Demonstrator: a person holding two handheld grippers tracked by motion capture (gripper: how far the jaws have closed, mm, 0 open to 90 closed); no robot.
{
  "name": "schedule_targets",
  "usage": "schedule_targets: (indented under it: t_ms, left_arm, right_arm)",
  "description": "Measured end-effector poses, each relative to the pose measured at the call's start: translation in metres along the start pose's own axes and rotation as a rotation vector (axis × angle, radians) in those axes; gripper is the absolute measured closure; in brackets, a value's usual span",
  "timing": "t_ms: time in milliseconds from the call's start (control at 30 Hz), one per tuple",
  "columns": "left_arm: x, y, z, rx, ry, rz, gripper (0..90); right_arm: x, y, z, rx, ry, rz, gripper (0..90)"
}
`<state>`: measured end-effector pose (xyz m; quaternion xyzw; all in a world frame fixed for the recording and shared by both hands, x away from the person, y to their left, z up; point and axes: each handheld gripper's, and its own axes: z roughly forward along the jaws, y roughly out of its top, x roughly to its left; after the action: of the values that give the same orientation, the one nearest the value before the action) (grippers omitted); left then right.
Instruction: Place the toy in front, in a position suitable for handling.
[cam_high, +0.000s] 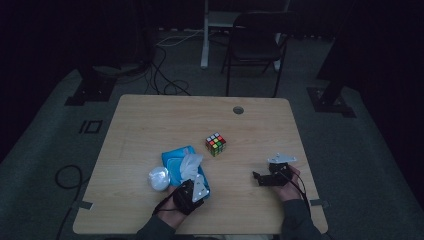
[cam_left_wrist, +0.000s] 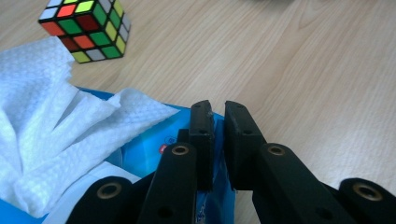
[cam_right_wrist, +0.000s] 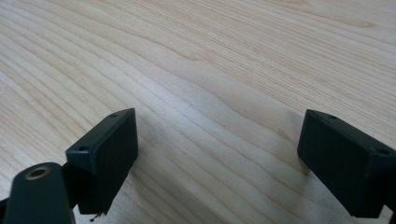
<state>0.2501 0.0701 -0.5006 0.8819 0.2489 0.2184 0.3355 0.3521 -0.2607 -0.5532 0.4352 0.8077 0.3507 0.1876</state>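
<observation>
Looking down from the high view, the wooden tabletop (cam_high: 150, 120) carries a blue pack of wipes (cam_high: 175, 156) near its front edge, with a white wipe (cam_high: 190, 165) standing out of it. A white round lid (cam_high: 159, 178) lies just beside the pack on its left, and a colour cube (cam_high: 215, 144) stands near the middle, apart from the pack. The left gripper (cam_high: 192, 190) rests over the near end of the pack. The right gripper (cam_high: 260, 178) is near the right edge, with bare wood around it. A small round hole (cam_high: 238, 110) is near the far edge.

In the left gripper view, the jaws are almost together, with a thin gap and nothing between them, above the blue pack (cam_left_wrist: 144, 149). The wipe (cam_left_wrist: 56, 116) spreads at the left, the cube (cam_left_wrist: 86, 30) beyond it.

In the right gripper view, the jaws stand wide apart over bare tabletop (cam_right_wrist: 210, 60).
</observation>
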Motion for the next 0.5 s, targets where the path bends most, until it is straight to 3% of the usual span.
schedule_targets:
  t_ms: [100,500]
  left_arm:
    - [0.008,-0.005,-0.003,0.011,0.029,-0.010,83.1]
    - [0.059,-0.039,-0.023,0.053,0.196,-0.130,79.6]
  right_arm:
    - [0.000,0.000,0.000,0.000,0.000,0.000,12.1]
    - [0.000,0.000,0.000,0.000,0.000,0.000,12.1]
